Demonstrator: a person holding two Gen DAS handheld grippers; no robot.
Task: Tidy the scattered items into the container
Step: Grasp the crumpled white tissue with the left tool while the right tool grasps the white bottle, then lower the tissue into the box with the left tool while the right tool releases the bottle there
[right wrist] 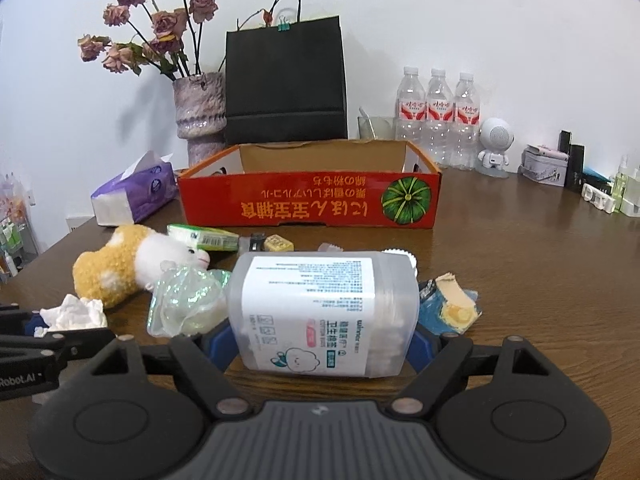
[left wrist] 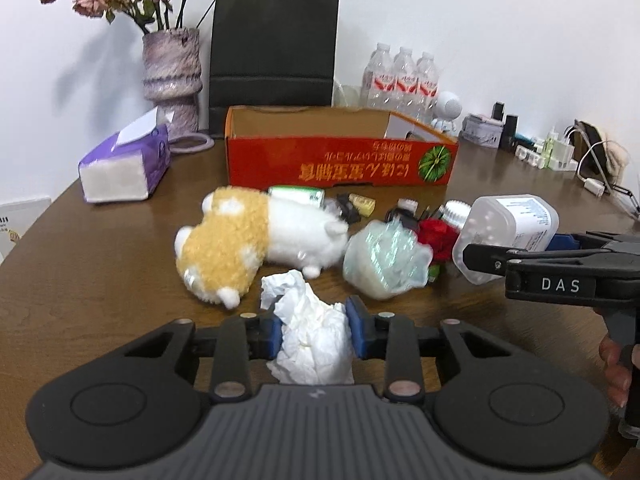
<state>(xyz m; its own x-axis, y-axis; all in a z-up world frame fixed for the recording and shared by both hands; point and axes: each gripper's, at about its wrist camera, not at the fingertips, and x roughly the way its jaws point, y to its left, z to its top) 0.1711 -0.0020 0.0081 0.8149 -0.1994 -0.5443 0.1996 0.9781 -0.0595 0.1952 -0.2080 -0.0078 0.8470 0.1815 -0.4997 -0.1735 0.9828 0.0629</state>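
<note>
Room: white wall behind a brown wooden table point(right wrist: 520, 248) strewn with small things.
Container: red cardboard box point(right wrist: 308, 204) with upside-down yellow lettering and a green pumpkin picture, standing open-topped at the middle of the table, beyond the scattered items.
Left gripper point(left wrist: 314, 326): blue pads closed on a crumpled white tissue point(left wrist: 312, 336), which bulges above and below them; no earlier view is given, so only the grip itself can be told.
Right gripper point(right wrist: 320, 340): jaws set wide, blue pads pressed against both sides of a translucent cotton-swab jar point(right wrist: 320, 312) that lies on its side with its label upward.
Plush toy point(left wrist: 256, 236): orange and white, lying on the table between the box and the tissue, blurred in the left wrist view.
Crinkled wrapper point(left wrist: 386, 260): pale green iridescent plastic, just beside the plush toy and touching the jar's left side in the right wrist view.
Small clutter: green packet point(right wrist: 204, 238), yellow block point(right wrist: 278, 243) and dark bits in front of the box; a red item point(left wrist: 438, 238) near the jar.
Torn packet point(right wrist: 450, 304): blue and cream, just right of the jar.
Backdrop: vase of dried roses point(right wrist: 200, 116), black paper bag point(right wrist: 286, 84), purple tissue pack point(right wrist: 136, 196), three water bottles point(right wrist: 438, 112), white robot figurine point(right wrist: 494, 148).
Person: fingers point(left wrist: 614, 364) on the right gripper's handle, at the edge of the left wrist view.
</note>
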